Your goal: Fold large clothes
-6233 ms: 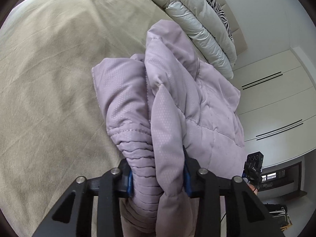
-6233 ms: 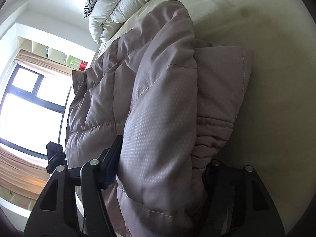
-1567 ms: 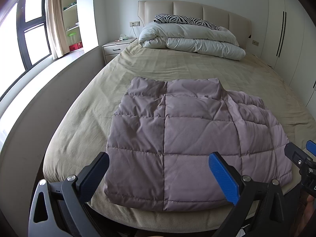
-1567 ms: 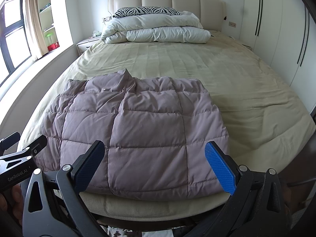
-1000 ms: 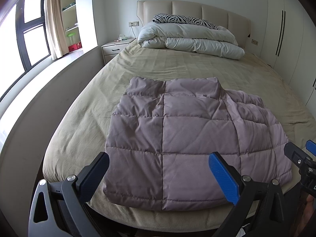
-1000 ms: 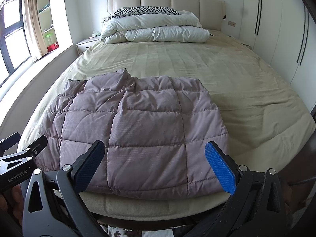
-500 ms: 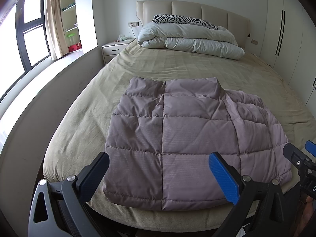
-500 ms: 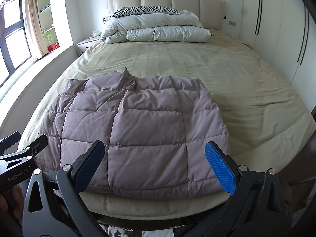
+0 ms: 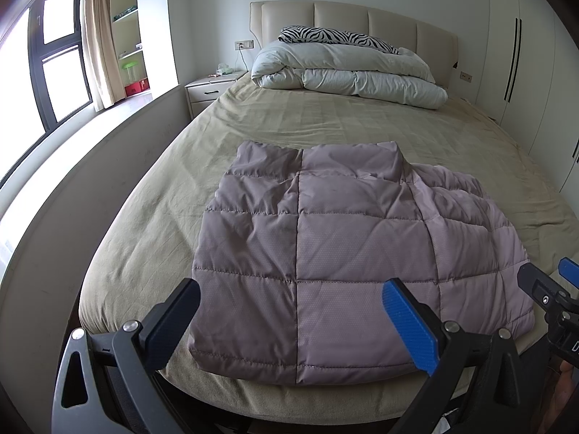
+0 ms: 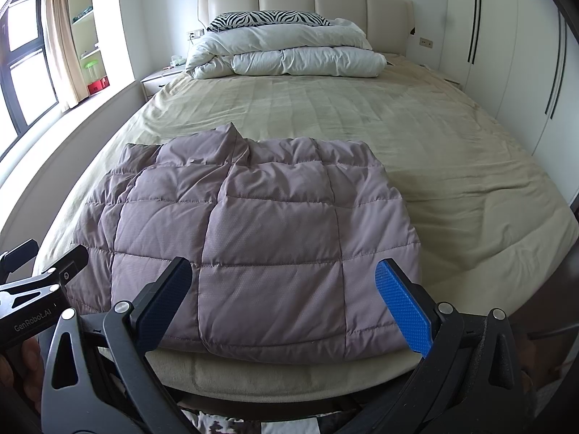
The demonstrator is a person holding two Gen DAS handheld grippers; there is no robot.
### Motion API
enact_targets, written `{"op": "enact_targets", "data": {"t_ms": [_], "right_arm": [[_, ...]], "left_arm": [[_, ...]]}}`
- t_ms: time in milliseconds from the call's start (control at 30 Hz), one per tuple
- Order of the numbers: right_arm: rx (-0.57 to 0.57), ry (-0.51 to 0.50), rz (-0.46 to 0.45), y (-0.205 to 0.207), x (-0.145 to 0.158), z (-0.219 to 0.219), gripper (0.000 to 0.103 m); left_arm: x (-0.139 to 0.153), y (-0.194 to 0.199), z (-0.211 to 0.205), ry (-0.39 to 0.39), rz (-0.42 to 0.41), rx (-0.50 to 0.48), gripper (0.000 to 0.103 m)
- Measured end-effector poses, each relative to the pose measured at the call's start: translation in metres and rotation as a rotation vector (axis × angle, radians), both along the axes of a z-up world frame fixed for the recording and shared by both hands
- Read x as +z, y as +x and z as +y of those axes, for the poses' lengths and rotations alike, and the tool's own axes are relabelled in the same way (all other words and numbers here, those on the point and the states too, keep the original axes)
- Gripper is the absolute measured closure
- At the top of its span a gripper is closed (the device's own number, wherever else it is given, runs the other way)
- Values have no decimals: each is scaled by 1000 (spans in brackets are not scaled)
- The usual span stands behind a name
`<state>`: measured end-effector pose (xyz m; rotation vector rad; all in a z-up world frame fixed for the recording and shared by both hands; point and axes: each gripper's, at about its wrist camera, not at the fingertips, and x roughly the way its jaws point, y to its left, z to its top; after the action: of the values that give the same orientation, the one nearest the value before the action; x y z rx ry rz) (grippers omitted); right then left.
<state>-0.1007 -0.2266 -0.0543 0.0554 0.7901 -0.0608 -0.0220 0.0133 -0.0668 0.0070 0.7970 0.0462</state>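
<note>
A mauve quilted puffer jacket [image 9: 343, 246] lies folded flat near the foot of the beige bed [image 9: 325, 119]; it also shows in the right wrist view [image 10: 260, 238]. My left gripper [image 9: 293, 322] is open and empty, held back just short of the jacket's near edge. My right gripper [image 10: 286, 303] is open and empty, also in front of the near edge. Each gripper shows at the edge of the other's view: the right one [image 9: 550, 289], the left one [image 10: 39, 282].
A white duvet [image 9: 347, 76] and a zebra pillow [image 9: 336, 34] lie at the headboard. A nightstand [image 9: 210, 90] and a low ledge [image 9: 90, 166] with a window are on the left. White wardrobes [image 10: 506, 36] stand on the right.
Six seconds ago both grippers were shut on the bunched jacket. Now it lies flat and both are open and drawn back. Nothing has moved over the last second and a half.
</note>
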Motion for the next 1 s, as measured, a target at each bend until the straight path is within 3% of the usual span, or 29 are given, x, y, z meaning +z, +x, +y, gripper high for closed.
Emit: {"op": "enact_targets", "data": {"t_ms": [1000], "right_arm": [[5,6,12,-2,-5,1,0]], "left_arm": [[-1,-1,-1,0,0,0,0]]}}
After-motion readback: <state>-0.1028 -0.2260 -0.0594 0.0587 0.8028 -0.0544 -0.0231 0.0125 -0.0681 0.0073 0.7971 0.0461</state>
